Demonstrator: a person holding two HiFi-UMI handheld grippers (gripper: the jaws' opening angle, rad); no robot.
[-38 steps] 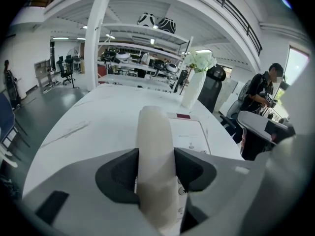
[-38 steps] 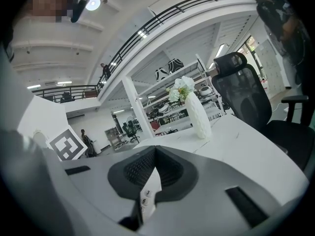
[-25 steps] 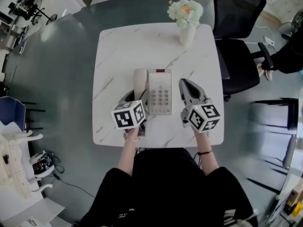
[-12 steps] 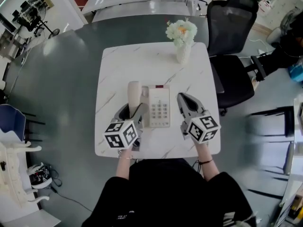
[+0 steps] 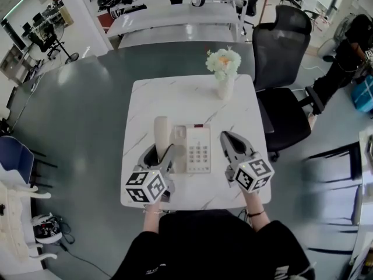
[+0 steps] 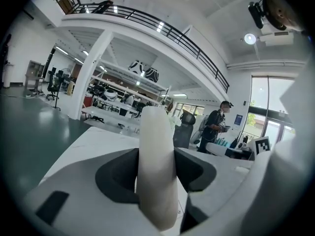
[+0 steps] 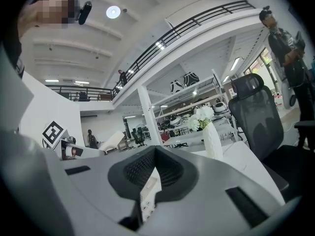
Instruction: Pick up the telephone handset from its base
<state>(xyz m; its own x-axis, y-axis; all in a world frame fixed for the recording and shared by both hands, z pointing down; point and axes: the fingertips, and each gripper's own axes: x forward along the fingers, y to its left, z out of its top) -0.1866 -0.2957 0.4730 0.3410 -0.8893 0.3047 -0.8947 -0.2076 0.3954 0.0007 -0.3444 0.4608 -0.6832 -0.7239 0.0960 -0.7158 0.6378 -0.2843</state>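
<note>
The handset (image 5: 161, 134) is cream-white and sits off its cradle, just to the left of the telephone base (image 5: 197, 150). We see it clamped near its nearer end between the 2 jaws of the left hand-held gripper (image 5: 159, 154). In the left gripper view the dark pads press on both of its sides, and its far end rises up and away from the gripper. The base lies flat on the white marble-patterned desk (image 5: 175, 98), its keypad facing up and its left-hand cradle bare.

On the other side of the base, the right hand-held gripper (image 5: 225, 136) hovers near its right edge. Its jaws are drawn narrow, the tips meeting with nothing between them. In the right gripper view a strip of keypad shows through the slit below the tips. Each gripper carries 1 cube with square markers, the left cube (image 5: 145, 186) and the right cube (image 5: 254, 175), nearest to us.

At the far edge of the desk stands a white vase (image 5: 224, 88) of pale flowers (image 5: 224, 62). A black office chair (image 5: 282, 57) stands beside the desk's far right corner, on the grey floor (image 5: 87, 109).
</note>
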